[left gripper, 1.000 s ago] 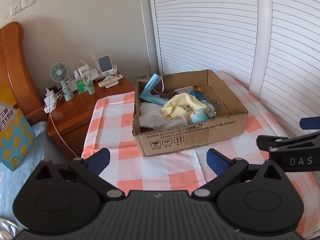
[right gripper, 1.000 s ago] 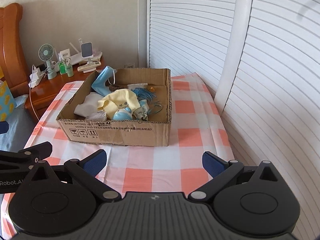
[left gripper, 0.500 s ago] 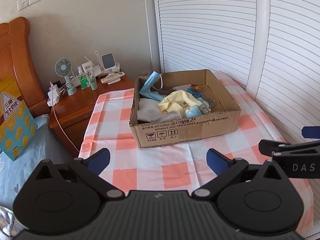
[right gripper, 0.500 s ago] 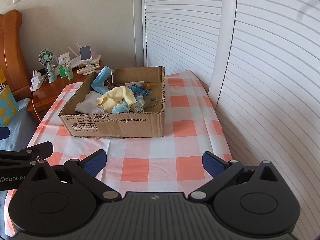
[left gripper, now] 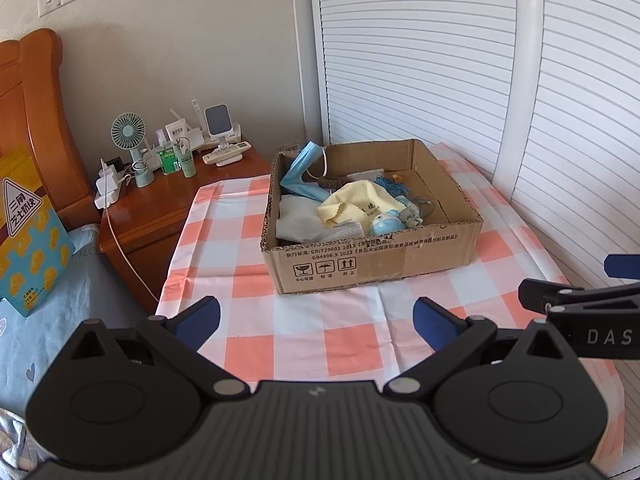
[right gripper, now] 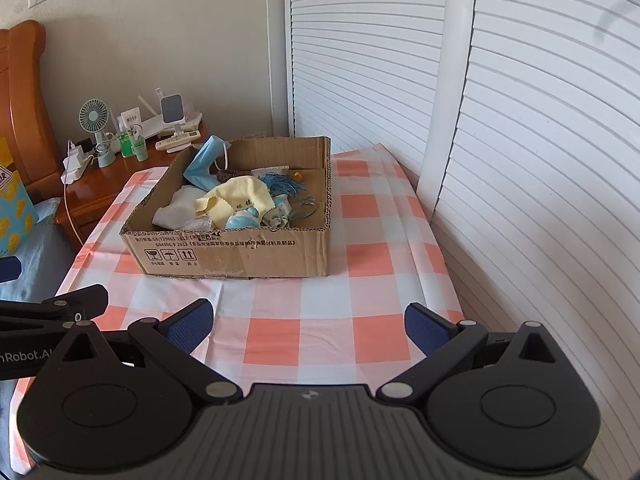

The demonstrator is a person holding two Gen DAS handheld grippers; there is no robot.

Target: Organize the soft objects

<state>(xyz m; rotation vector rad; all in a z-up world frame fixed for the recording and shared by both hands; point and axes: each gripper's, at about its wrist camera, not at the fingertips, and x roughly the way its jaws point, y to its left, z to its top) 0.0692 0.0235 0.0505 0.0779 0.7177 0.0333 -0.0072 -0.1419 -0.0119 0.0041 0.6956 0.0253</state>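
An open cardboard box (left gripper: 380, 260) (right gripper: 240, 256) stands on a table with an orange-and-white checked cloth (left gripper: 300, 332) (right gripper: 320, 320). Inside lie soft things: a yellow cloth (left gripper: 352, 204) (right gripper: 232, 198), a blue face mask (left gripper: 304, 176) (right gripper: 204, 164), a white cloth (left gripper: 296, 220) (right gripper: 176, 210), a small light-blue toy (left gripper: 384, 225) (right gripper: 240, 220) and blue string (right gripper: 284, 186). My left gripper (left gripper: 316, 318) is open and empty, well short of the box. My right gripper (right gripper: 306, 320) is open and empty, also short of the box, to the right of the left one.
A wooden nightstand (left gripper: 160, 208) at the left carries a small fan (left gripper: 128, 138), bottles, a charger with a cable and a phone stand. White louvered doors (left gripper: 440, 60) run behind and along the right. A bed with a blue-and-yellow packet (left gripper: 28, 248) lies at the left.
Both grippers have drawn back and risen from the box, which now looks smaller and farther away. Both stay open and empty. Nothing in the box has moved.
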